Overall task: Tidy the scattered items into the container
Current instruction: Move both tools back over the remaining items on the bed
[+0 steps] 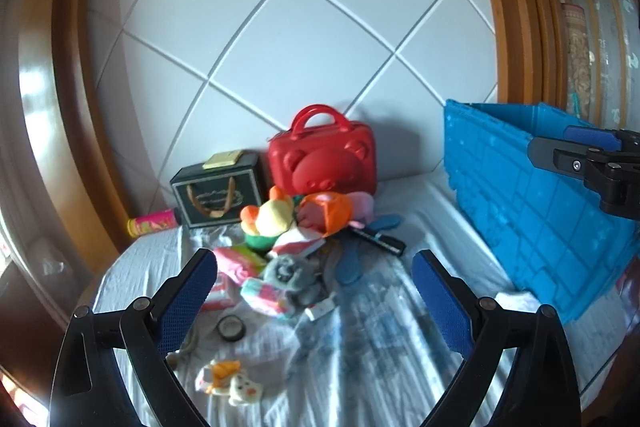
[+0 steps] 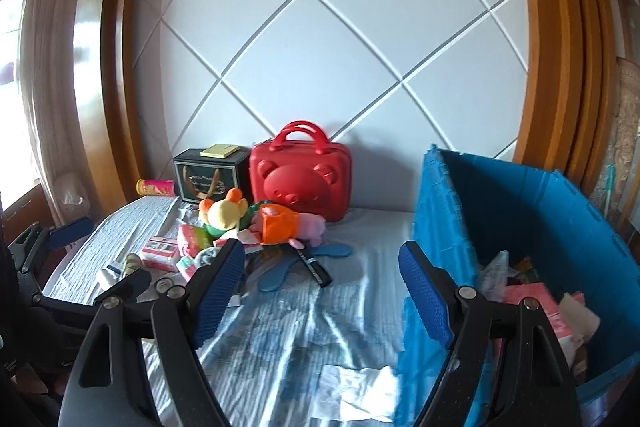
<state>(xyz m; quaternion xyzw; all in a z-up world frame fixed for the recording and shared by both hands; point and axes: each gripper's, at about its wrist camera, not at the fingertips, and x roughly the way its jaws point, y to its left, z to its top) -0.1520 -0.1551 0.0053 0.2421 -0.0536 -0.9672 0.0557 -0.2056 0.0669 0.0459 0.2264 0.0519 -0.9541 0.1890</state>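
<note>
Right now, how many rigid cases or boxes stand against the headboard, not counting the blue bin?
2. The red bear-face case stands at centre against the headboard; the dark box stands just left of it, touching or nearly. Clutter in front could hide a smaller one.

I count one blue crate (image 2: 520, 211), one red bear-faced case (image 1: 324, 163), one dark gift box (image 1: 218, 193), one pink-and-yellow tube (image 1: 152, 222), two blue insoles (image 2: 304, 263), one black marker (image 2: 314, 267), and one round black tin (image 1: 231, 327).
</note>
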